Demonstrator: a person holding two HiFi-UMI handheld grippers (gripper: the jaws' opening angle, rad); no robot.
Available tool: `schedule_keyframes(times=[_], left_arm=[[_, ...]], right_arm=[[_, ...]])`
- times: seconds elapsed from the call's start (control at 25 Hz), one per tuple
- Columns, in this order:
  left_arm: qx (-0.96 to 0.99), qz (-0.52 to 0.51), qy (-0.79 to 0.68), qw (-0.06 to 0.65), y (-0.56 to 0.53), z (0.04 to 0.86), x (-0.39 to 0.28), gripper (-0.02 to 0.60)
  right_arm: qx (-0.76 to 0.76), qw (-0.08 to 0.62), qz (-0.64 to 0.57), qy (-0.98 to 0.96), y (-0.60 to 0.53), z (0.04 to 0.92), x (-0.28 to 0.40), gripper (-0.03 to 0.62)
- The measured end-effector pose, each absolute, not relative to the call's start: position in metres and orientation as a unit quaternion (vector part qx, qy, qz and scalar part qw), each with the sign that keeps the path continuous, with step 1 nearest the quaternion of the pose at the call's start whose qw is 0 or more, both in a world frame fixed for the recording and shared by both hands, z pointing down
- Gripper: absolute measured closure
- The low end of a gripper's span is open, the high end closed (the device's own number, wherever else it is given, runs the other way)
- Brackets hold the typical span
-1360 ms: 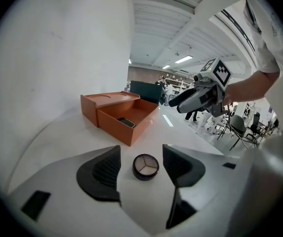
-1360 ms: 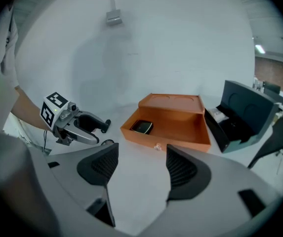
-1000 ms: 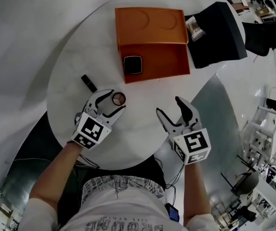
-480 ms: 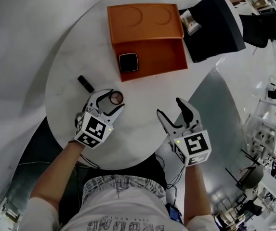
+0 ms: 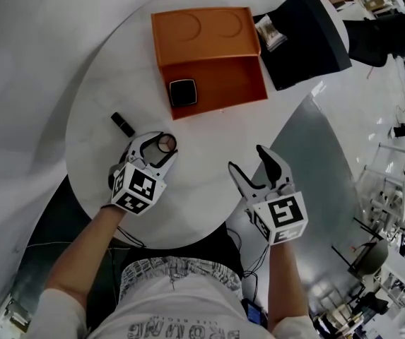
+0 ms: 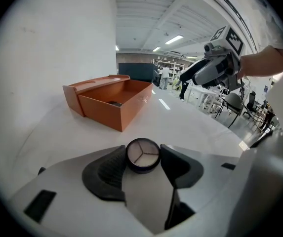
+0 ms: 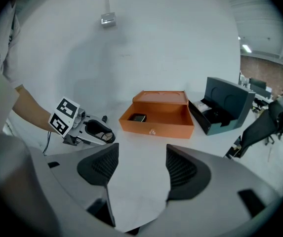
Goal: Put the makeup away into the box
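Compact, the round one (image 6: 142, 155) w/ the three-part face, sits right between the pads of the left hand-held gripper (image 5: 165, 141). Those jaws have just been closing in on it, and in the left gripper view both pads now meet its sides. So it's gripped, at a wide setting. It's down at the level of the white counter (image 5: 202, 189); can't tell if it's lifted off.

Orange box (image 5: 234, 83) is straight ahead, toward the far side of the counter, well apart from the gripper. It's open, lid folded back flat behind it. Inside, at the near-left corner, lies a square black compact (image 5: 182, 92).

Black tube (image 5: 123, 124) lies on the counter just left of the left hand-held gripper, not touching it.

Right hand-held gripper (image 5: 248, 159) hangs over the counter's near-right edge, angled down. Its jaws are wide apart w/ nothing between them, only bare counter showing through the gap.

Dark case (image 5: 304, 37) stands open just right of the box, w/ smth small and pale at its near-left corner, too small to make out.
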State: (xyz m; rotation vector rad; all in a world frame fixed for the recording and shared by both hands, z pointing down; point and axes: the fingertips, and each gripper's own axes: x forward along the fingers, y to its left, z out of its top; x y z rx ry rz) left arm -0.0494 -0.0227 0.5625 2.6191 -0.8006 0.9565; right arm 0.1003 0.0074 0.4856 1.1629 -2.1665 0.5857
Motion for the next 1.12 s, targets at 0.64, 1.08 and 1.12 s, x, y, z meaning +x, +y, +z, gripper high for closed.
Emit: schedule_keyframes(times=[0.64, 1.08, 1.12], left_arm=[[0.899, 0.311, -0.29, 0.106, -0.017, 0.506, -0.038, 0.341], [0.9, 0.307, -0.299, 0.078, -0.062, 0.457, 0.006, 0.341], [0.9, 0.308, -0.299, 0.077, -0.067, 0.455, 0.012, 0.342]], right_arm=[[0.442, 0.269, 0.207, -0.83, 0.004, 0.449, 0.116, 0.284], [0.433, 0.233, 0.215, -0.844, -0.022, 0.433, 0.14, 0.284], [0.432, 0.23, 0.219, -0.844, -0.026, 0.433, 0.143, 0.284]])
